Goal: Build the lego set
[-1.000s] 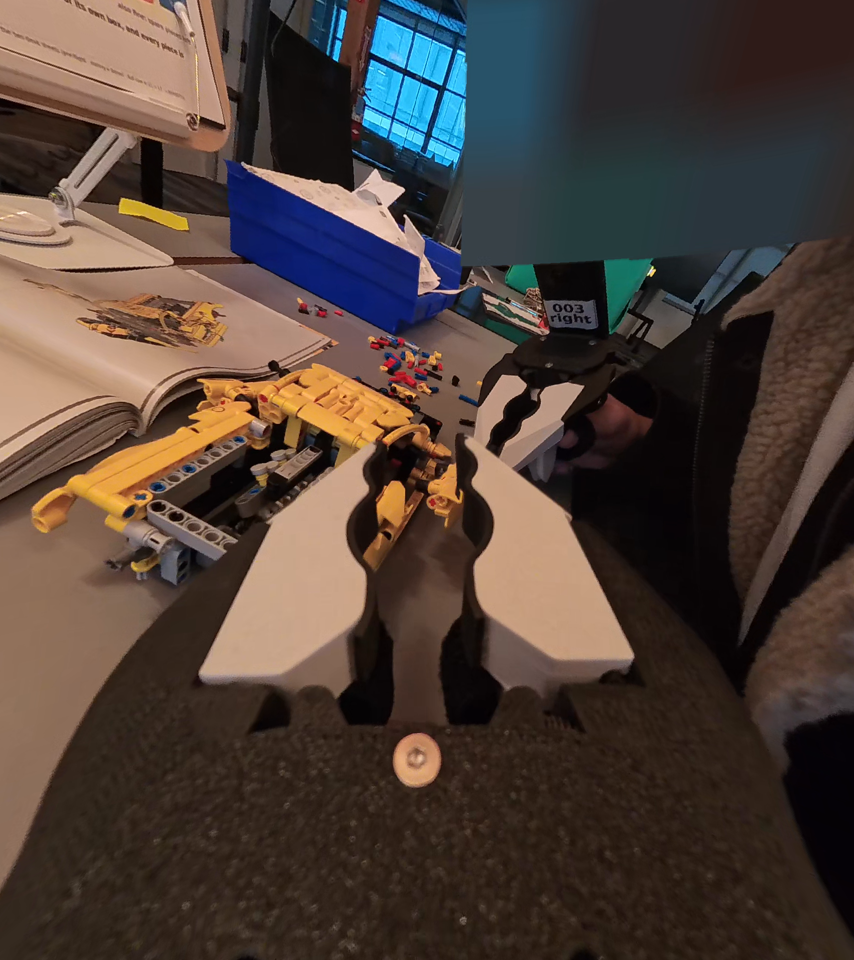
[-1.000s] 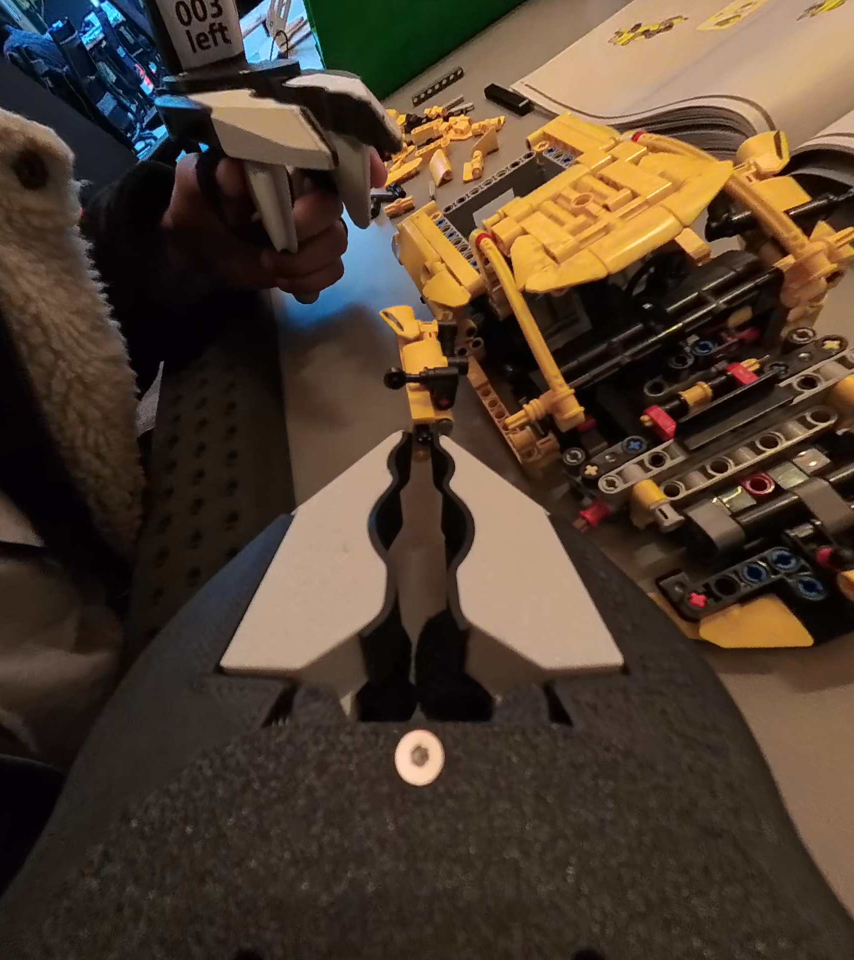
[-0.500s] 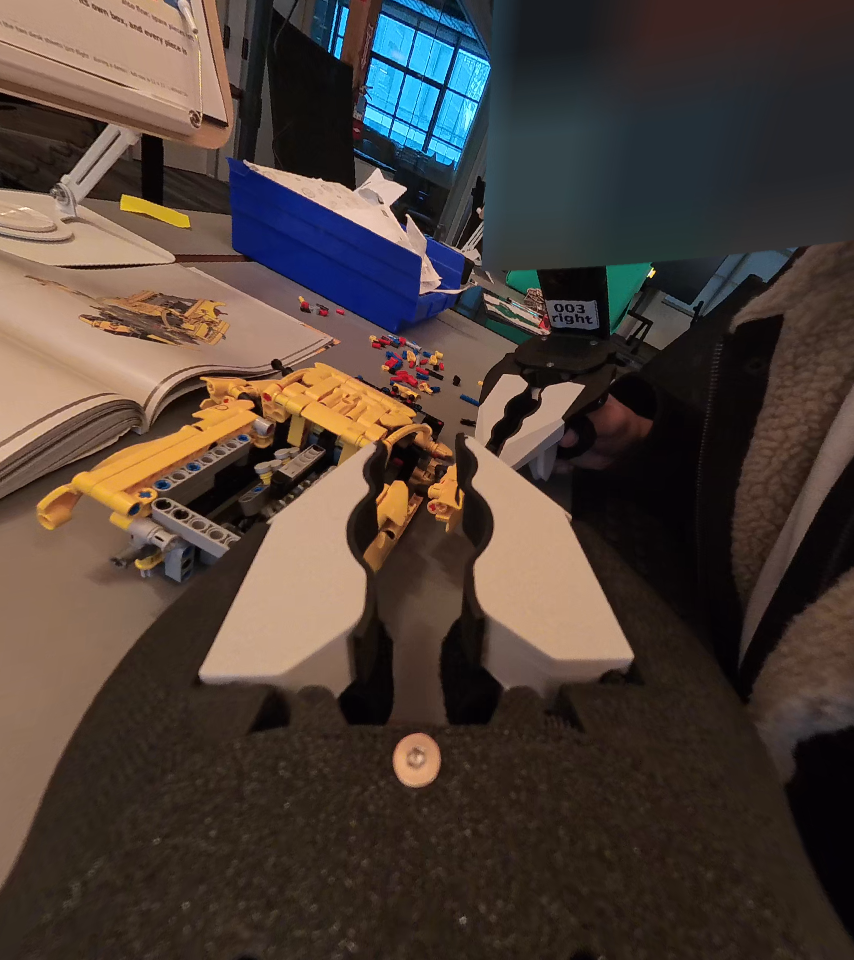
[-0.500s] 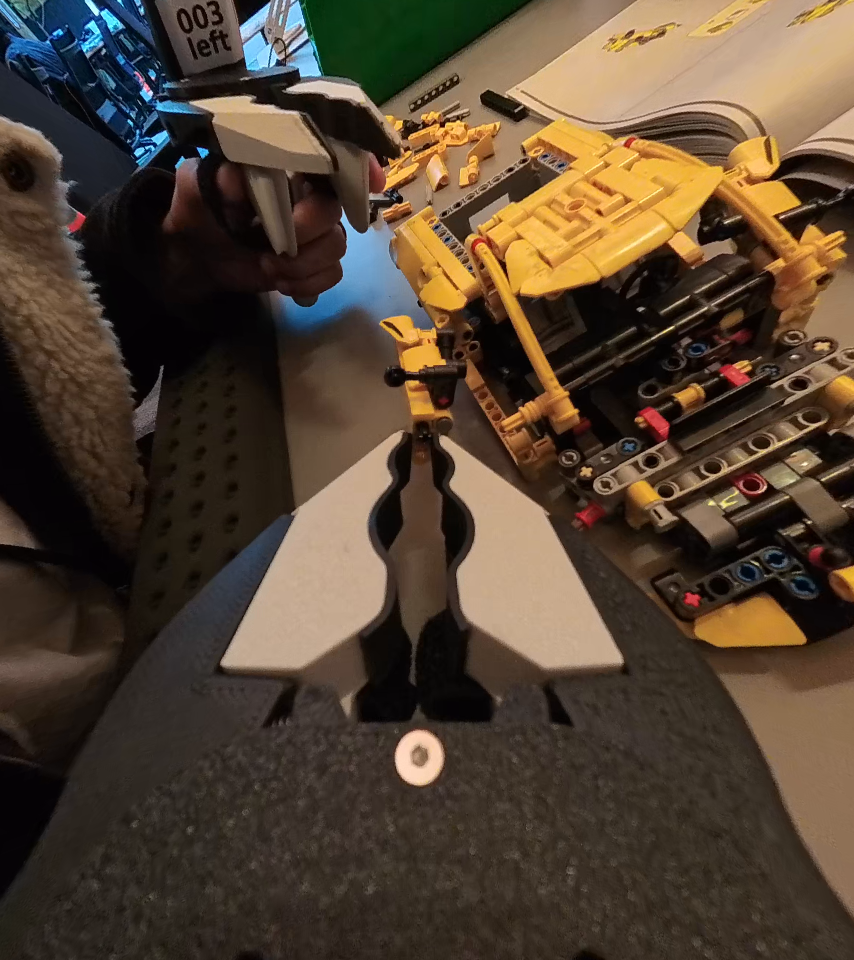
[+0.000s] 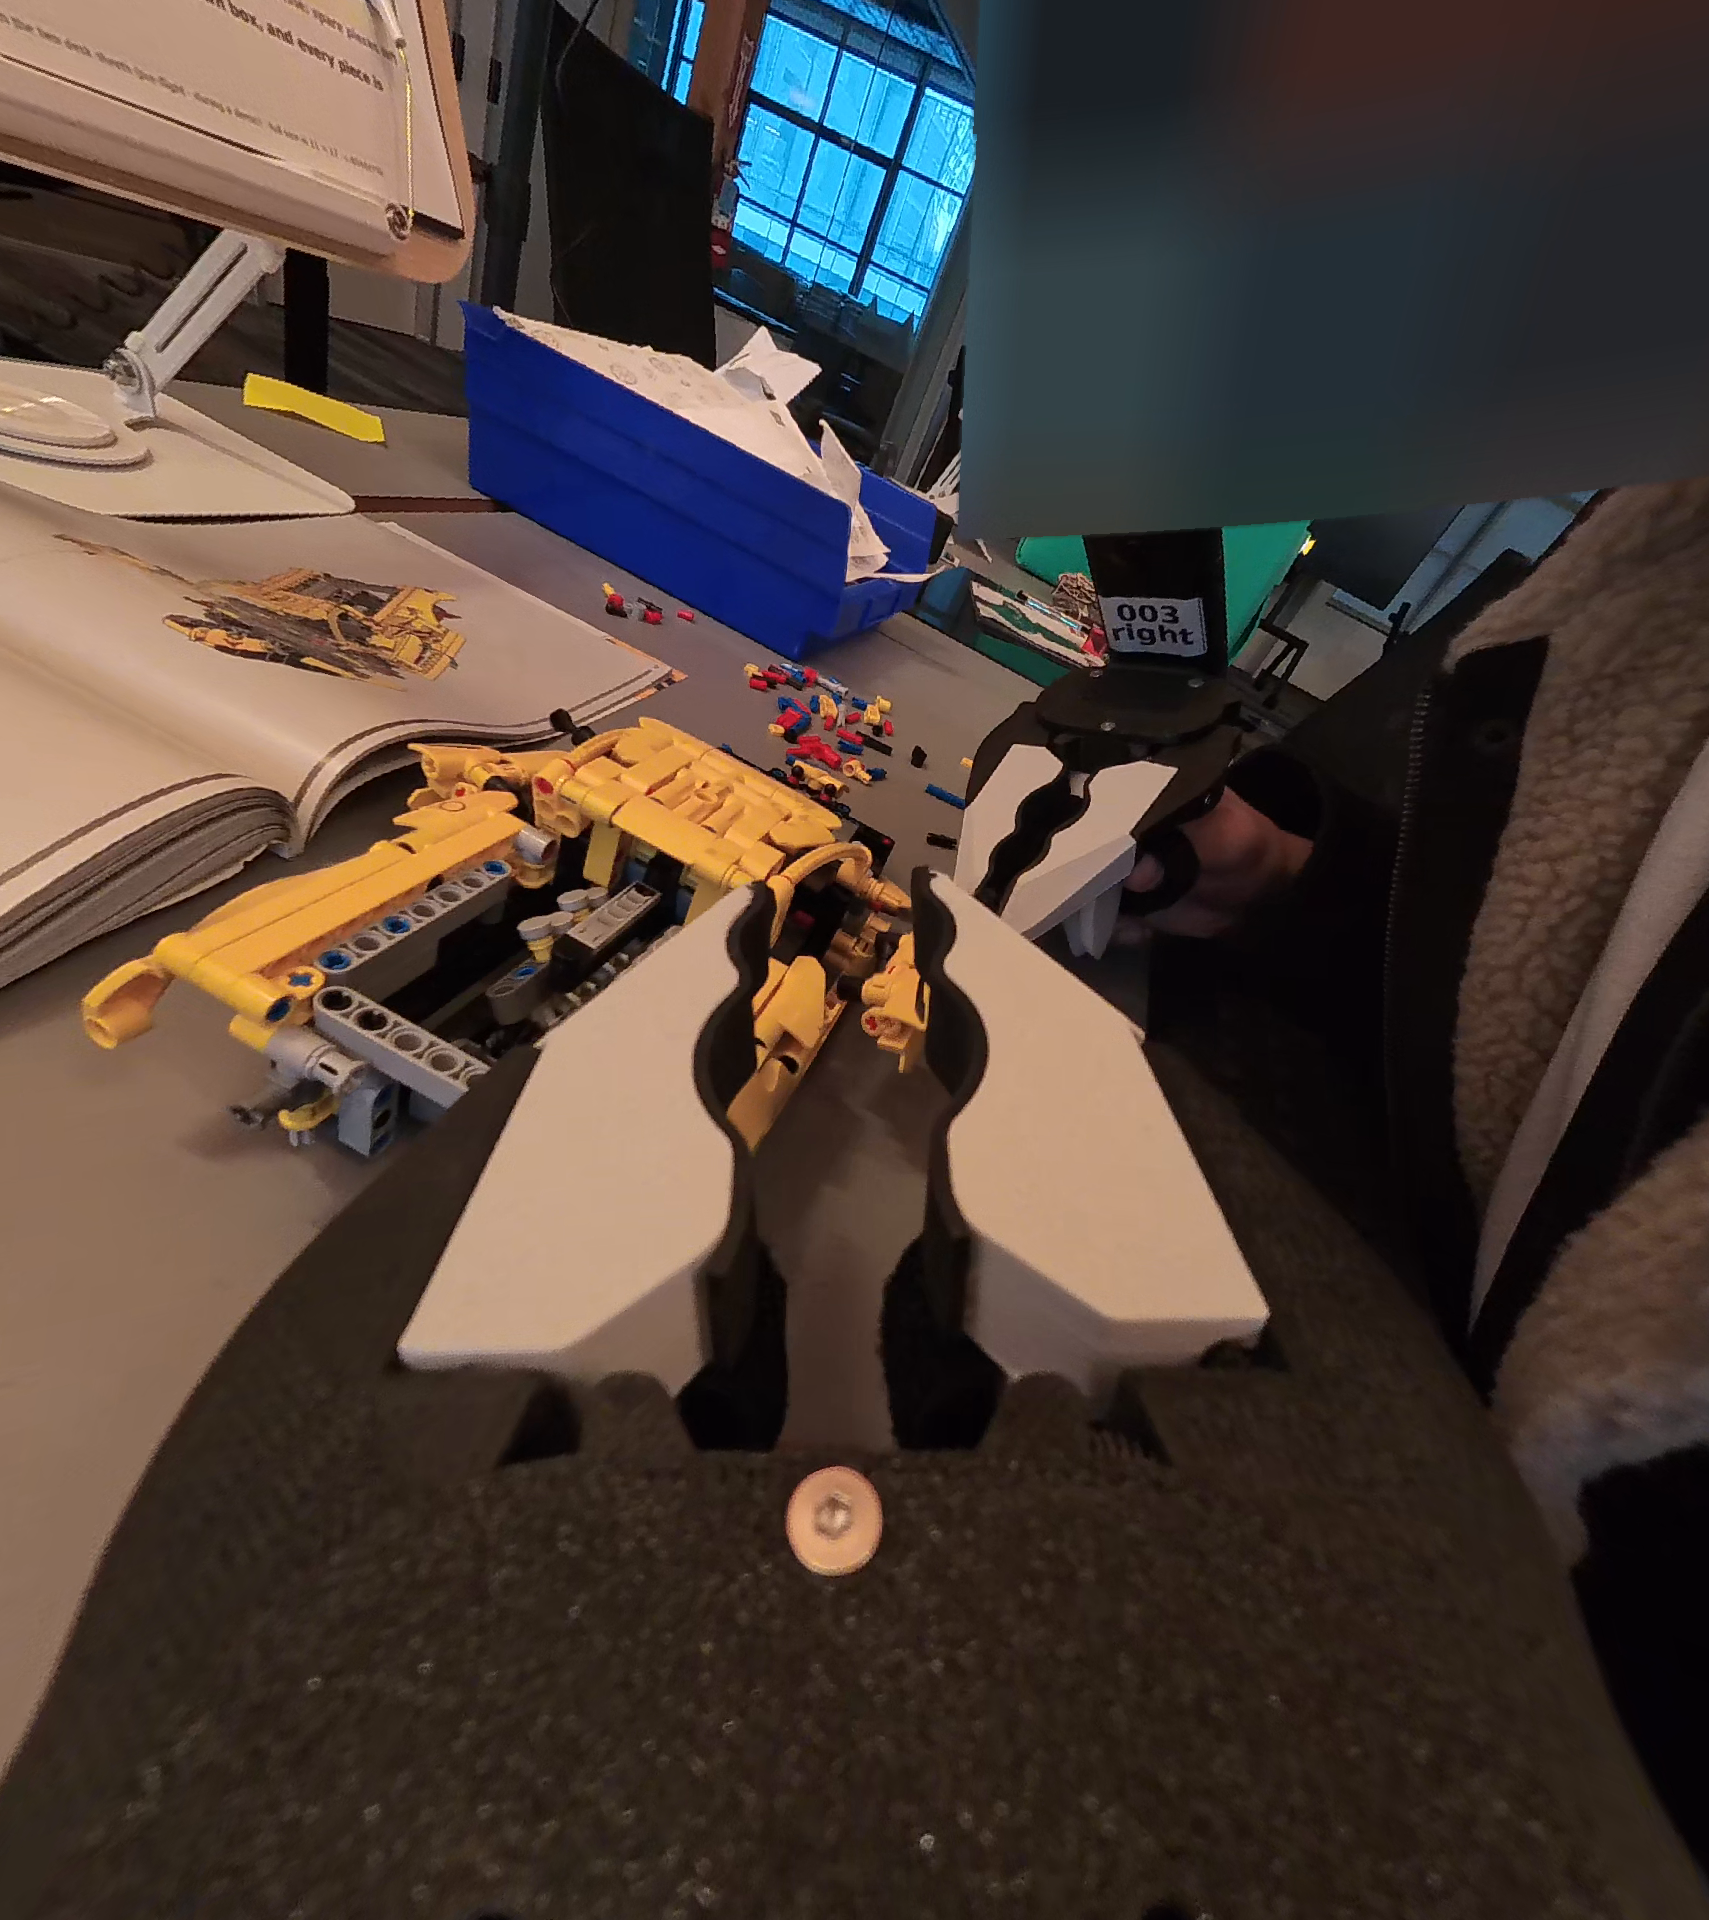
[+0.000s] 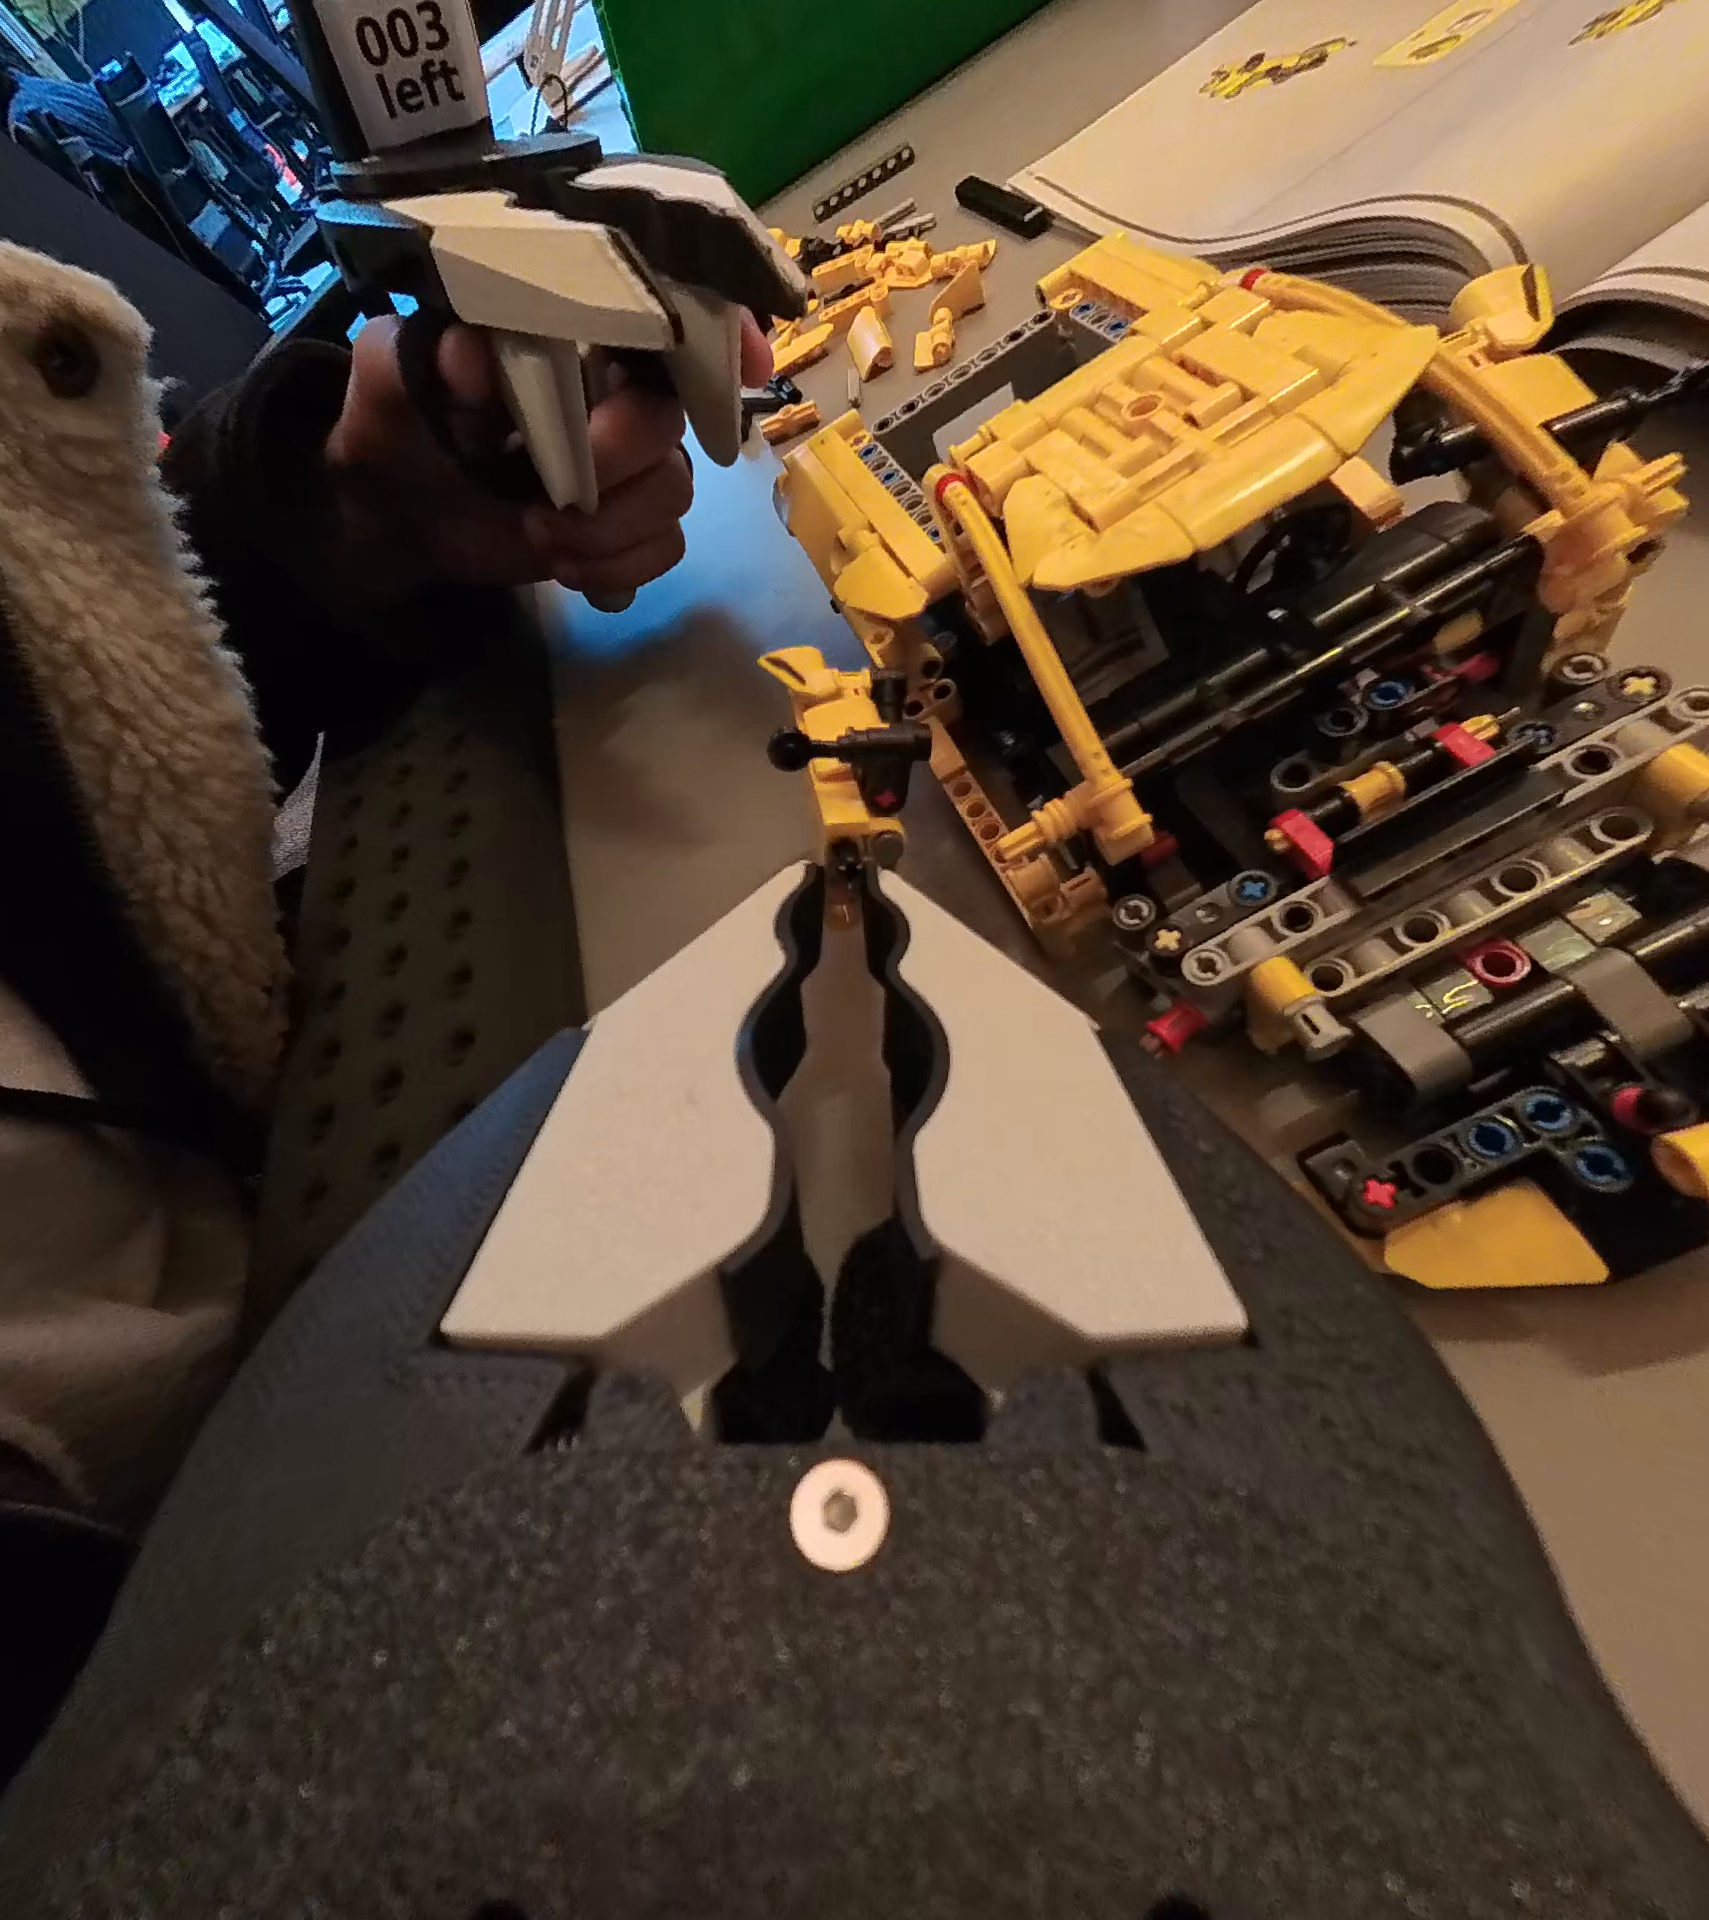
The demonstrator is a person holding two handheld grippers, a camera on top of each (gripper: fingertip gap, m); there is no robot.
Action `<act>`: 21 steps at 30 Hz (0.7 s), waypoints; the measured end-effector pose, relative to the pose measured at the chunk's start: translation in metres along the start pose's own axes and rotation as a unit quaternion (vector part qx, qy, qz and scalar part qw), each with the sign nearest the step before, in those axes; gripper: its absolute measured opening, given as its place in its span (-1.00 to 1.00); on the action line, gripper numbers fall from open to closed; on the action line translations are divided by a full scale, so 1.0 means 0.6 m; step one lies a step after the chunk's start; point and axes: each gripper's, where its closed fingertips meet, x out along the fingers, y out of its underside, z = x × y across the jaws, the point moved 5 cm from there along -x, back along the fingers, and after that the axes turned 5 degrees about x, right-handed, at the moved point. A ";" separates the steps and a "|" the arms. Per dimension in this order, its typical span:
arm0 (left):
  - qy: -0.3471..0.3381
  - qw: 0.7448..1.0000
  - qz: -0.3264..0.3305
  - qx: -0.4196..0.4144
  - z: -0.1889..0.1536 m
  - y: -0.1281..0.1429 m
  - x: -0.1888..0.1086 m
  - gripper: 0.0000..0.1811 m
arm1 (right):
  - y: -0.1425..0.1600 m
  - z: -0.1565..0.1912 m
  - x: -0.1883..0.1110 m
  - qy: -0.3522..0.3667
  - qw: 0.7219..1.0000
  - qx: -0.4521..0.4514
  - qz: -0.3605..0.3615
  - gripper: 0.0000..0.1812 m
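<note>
Right wrist view shows the right tool (image 6: pixel 842 883) pinching a small yellow sub-assembly (image 6: pixel 848 750) just beside the yellow model (image 6: pixel 1245 665) on the worktop (image 6: pixel 1608 1455); left tool (image 5: pixel 834 914) spread, empty. Align pins squarely, then press gently.

The model (image 6: pixel 1245 644) sits slightly lower and nearer in the right wrist view (a small drift); the left gripper (image 6: pixel 725 364) edged rightward.

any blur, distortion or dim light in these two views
Left wrist view: fisheye bending at the edges, a large blurred privacy patch top right, blue bin sharp. Right wrist view: dim warm light, left hand-held gripper slightly soft, lego model crisp.
</note>
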 end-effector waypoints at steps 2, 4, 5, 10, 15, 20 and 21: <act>0.000 1.000 0.000 -0.001 0.000 0.000 0.000 -0.70 | 0.000 0.000 0.000 0.001 1.000 0.000 0.001 -0.93; 0.001 1.000 0.000 -0.001 0.000 0.000 0.000 -0.70 | 0.001 0.000 0.001 0.001 1.000 -0.001 0.002 -0.93; 0.001 1.000 0.000 0.000 0.000 0.000 0.000 -0.70 | 0.001 -0.001 0.001 0.002 1.000 -0.001 0.003 -0.93; 0.001 1.000 0.000 -0.001 0.000 0.000 0.000 -0.70 | 0.002 -0.001 0.001 0.002 1.000 0.000 0.004 -0.93; 0.001 1.000 0.001 -0.002 0.000 0.000 0.000 -0.70 | 0.002 -0.001 0.002 0.001 1.000 0.001 0.005 -0.93; 0.001 1.000 0.002 -0.002 0.000 0.001 0.001 -0.70 | 0.002 -0.002 0.001 0.000 1.000 0.003 0.004 -0.93; 0.001 1.000 0.003 -0.003 0.001 0.001 0.001 -0.70 | 0.003 -0.002 0.002 0.000 1.000 0.003 0.005 -0.93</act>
